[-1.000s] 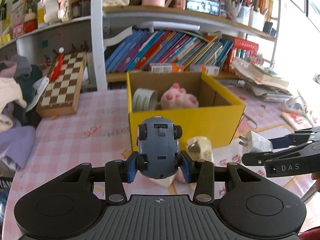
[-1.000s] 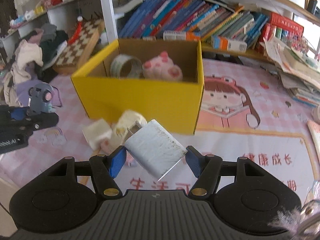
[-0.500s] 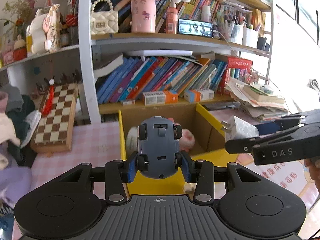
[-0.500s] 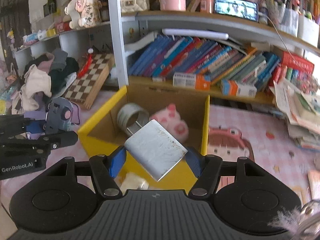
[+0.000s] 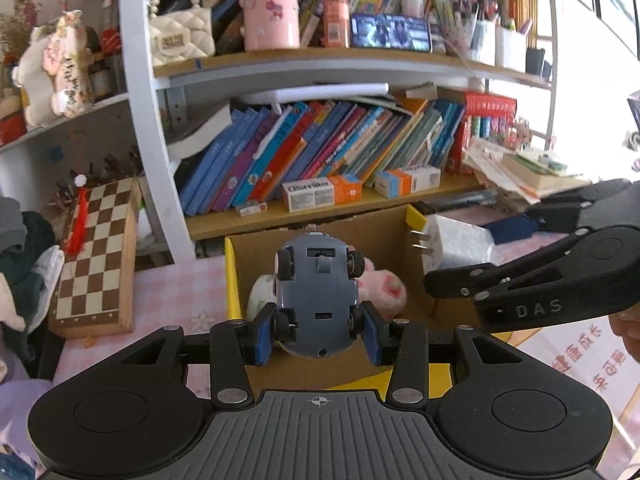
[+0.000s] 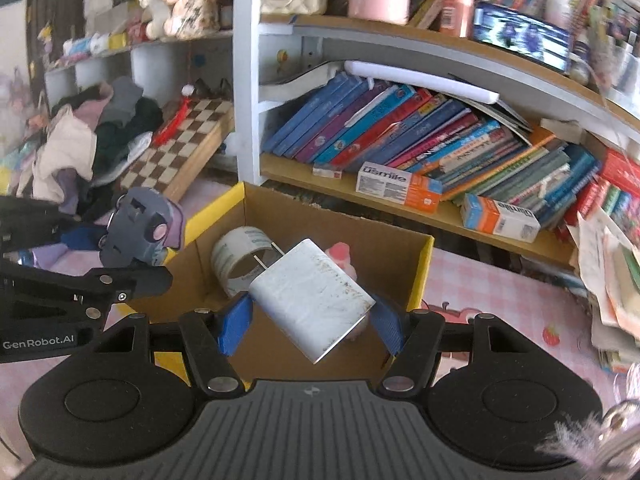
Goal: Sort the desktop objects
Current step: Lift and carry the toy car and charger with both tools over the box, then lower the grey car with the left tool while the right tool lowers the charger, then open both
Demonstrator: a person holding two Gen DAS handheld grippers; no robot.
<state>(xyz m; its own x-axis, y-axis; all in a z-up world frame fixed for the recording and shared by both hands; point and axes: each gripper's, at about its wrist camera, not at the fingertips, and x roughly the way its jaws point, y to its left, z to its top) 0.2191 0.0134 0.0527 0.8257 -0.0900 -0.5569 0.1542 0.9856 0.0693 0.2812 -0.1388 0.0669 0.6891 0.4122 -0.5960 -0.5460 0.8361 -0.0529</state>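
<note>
- The left gripper (image 5: pixel 318 326) is clamped on a grey-blue toy car (image 5: pixel 317 294), its blue pads pressing the car's flanks near the rear wheels. The car stands nose-up, its underside toward the camera, long axis running from 6 to 12 o'clock along the fingers.
- The right gripper (image 6: pixel 310 318) is closed on a white plug-in charger (image 6: pixel 310 298), gripped across its body. The charger sits skewed, its two metal prongs pointing toward 11 o'clock.
- The yellow cardboard box (image 6: pixel 424 268) is the target, by my reading. In the left wrist view its open mouth lies at 12 o'clock, directly past the car; in the right wrist view it lies at 12 o'clock under and beyond the charger.
- Already in the box: a tape roll (image 6: pixel 236 258) at 10 o'clock from the charger, and a pink plush toy (image 5: pixel 382 290), mostly hidden behind both held things.
- The deciding relation: both held things hang over the box opening, the car toward its left wall, the charger toward its right wall (image 5: pixel 414 222). Neither hand looks clearly nearer; either could release first.
- In the left wrist view the right gripper crosses at 3 o'clock, close beside the car, so I judge a collision between the tools the main risk when letting go.
- A chessboard (image 5: pixel 94 254) leans at 9 o'clock, well apart.
</note>
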